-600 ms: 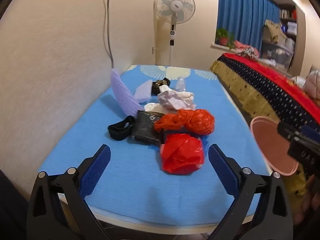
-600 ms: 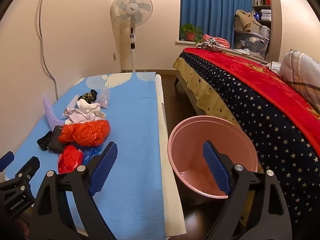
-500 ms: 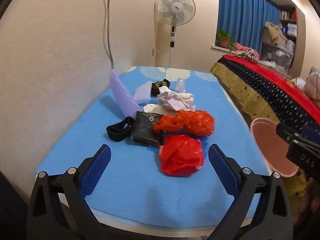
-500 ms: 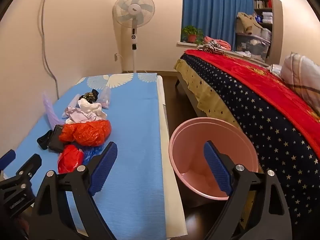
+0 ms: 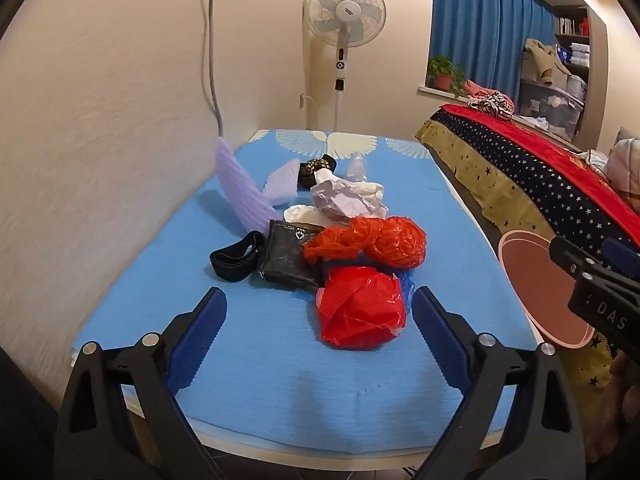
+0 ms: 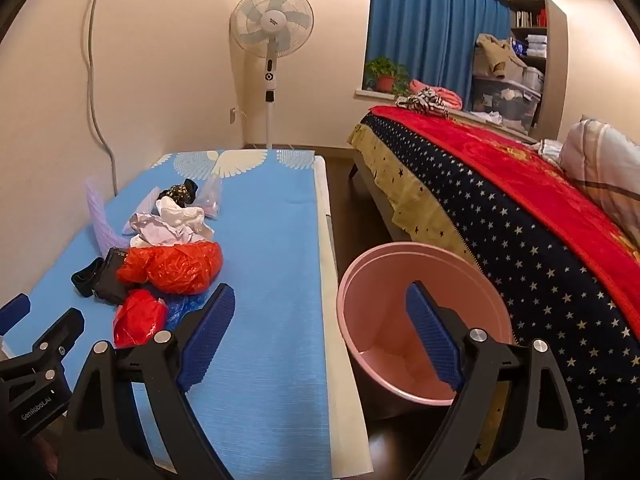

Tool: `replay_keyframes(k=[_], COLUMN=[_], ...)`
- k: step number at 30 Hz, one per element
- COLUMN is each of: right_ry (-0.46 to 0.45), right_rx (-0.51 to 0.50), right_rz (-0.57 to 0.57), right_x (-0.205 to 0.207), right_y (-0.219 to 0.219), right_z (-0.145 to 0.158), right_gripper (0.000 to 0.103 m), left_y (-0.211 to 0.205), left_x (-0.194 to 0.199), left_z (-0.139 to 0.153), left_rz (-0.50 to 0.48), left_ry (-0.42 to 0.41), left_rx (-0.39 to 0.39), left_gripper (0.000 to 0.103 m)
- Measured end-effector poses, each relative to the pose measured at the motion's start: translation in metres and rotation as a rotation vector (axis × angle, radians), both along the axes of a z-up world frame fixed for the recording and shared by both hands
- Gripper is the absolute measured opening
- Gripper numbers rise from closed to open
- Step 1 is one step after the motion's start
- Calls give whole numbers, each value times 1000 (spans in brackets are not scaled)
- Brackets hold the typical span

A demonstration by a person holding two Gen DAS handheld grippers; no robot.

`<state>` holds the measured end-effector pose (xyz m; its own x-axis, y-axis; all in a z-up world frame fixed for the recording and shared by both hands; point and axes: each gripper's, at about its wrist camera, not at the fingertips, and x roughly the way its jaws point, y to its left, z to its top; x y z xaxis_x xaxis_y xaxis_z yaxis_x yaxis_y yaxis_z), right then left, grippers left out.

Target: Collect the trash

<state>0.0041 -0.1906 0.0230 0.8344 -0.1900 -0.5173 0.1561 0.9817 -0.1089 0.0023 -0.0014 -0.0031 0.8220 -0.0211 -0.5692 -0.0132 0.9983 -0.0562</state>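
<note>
A pile of trash lies on the blue mat (image 5: 256, 360): a red plastic bag (image 5: 360, 308) nearest, an orange-red bag (image 5: 384, 240), a black packet (image 5: 284, 256), a black band (image 5: 234, 260), crumpled white paper (image 5: 344, 200) and a purple foam sheet (image 5: 240, 184). My left gripper (image 5: 320, 336) is open and empty, just short of the red bag. My right gripper (image 6: 320, 336) is open and empty, over the mat's right edge beside the pink bucket (image 6: 384, 280). The bucket (image 5: 536, 280) stands on the floor to the right.
A bed with a red and starred blanket (image 6: 520, 208) runs along the right. A standing fan (image 6: 272, 32) stands behind the mat. A wall with a hanging cable (image 5: 212, 40) borders the left. A narrow floor strip (image 6: 344, 184) separates mat and bed.
Both grippers have drifted slightly; the views shift a little. The trash and the bucket have not moved.
</note>
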Motion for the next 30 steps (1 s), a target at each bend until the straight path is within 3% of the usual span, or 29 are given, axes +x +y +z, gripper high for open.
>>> replay_keyframes(k=[7,13,17,25,30], right_ry=[14,18,21,12,14], right_rx=[11,19,25,21,27], right_rz=[1,3,1,35,34], right_x=[3,4,5,4,5], right_y=[-1,-1,-2,8,7], right_z=[0,-2,-2,-2,-4], right_gripper=[86,86,86,84,82], left_y=[2,-2,5,4,2], left_x=[-1,4,3,2,2], left_z=[2,1,0,-3,-2], left_rz=[-22,-1,1,28,13], left_ry=[6,48,59,50,42], left_rx=[-40,-25,-85,-2,-6], left_gripper=[95,95,95,95,95])
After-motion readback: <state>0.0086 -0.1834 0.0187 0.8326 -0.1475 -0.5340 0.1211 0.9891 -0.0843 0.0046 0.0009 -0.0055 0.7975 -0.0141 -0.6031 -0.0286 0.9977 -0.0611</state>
